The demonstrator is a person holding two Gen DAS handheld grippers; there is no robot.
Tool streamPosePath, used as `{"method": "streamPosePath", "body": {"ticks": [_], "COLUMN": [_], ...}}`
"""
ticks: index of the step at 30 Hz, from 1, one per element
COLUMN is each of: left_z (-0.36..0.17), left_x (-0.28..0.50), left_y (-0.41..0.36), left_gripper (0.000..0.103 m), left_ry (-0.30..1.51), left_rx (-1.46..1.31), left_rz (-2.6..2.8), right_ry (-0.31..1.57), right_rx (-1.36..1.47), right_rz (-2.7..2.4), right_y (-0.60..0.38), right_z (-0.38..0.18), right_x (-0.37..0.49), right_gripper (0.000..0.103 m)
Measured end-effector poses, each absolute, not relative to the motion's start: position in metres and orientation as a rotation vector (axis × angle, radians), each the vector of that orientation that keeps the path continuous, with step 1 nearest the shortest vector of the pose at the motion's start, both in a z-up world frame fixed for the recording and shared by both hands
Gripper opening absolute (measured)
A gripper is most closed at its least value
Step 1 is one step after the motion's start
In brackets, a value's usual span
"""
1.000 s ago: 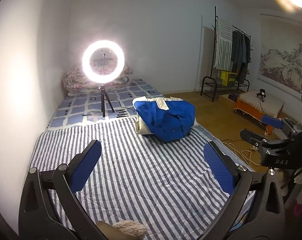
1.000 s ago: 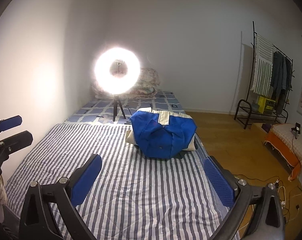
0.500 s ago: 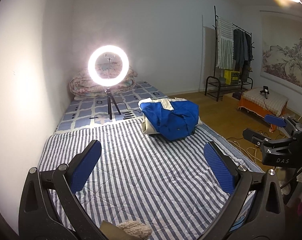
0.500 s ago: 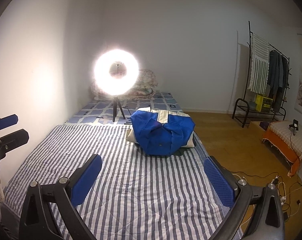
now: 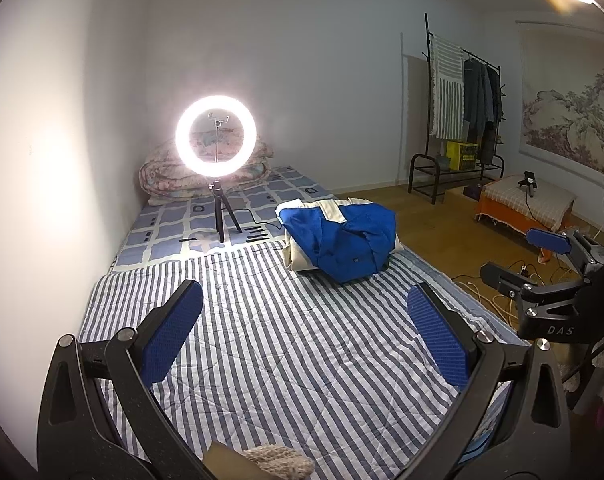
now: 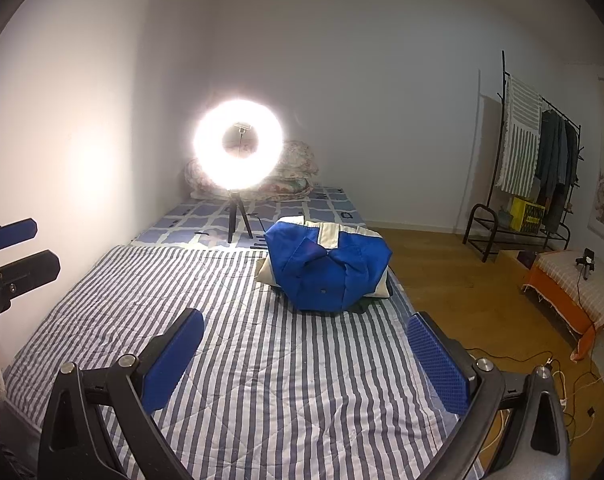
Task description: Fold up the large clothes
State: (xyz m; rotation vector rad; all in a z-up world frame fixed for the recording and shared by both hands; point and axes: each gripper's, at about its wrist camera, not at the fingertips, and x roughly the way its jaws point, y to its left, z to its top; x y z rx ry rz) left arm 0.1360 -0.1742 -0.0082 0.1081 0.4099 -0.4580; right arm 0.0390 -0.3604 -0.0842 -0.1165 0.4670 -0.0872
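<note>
Bed (image 5: 286, 360) covered by a striped quilt (image 6: 262, 380). On it rest a folded blue-and-cream garment (image 5: 341, 240), a ring light (image 5: 216, 136) on a tripod, and a rolled floral duvet (image 5: 162, 176).

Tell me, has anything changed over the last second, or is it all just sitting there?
Only the view shifted a little: the left gripper drew back slightly, so the blue jacket looks a bit farther off. Nothing was grabbed or released. Both grippers stayed open and empty; the right gripper, jacket and ring light kept their places.

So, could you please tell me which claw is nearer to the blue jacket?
Right, slightly. The right claw faces the blue jacket almost head-on; the left claw hangs further left, both open, well short.
</note>
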Motion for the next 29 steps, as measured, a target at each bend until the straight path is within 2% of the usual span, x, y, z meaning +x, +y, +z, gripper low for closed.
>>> {"method": "streamPosePath", "body": {"ticks": [29], "left_z": [-0.009], "left_x": [0.1353], "left_y": [-0.1735], "left_gripper": [0.103], "left_ry": [0.391], "left_rx": [0.096], "left_rz": [-0.425], "right_ry": [0.49], "right_rx": [-0.096], "right_rz": [-0.081], "right_y": [-0.363], "right_z": [-0.0908], "right_x": [0.0336], "right_gripper": [0.103]}}
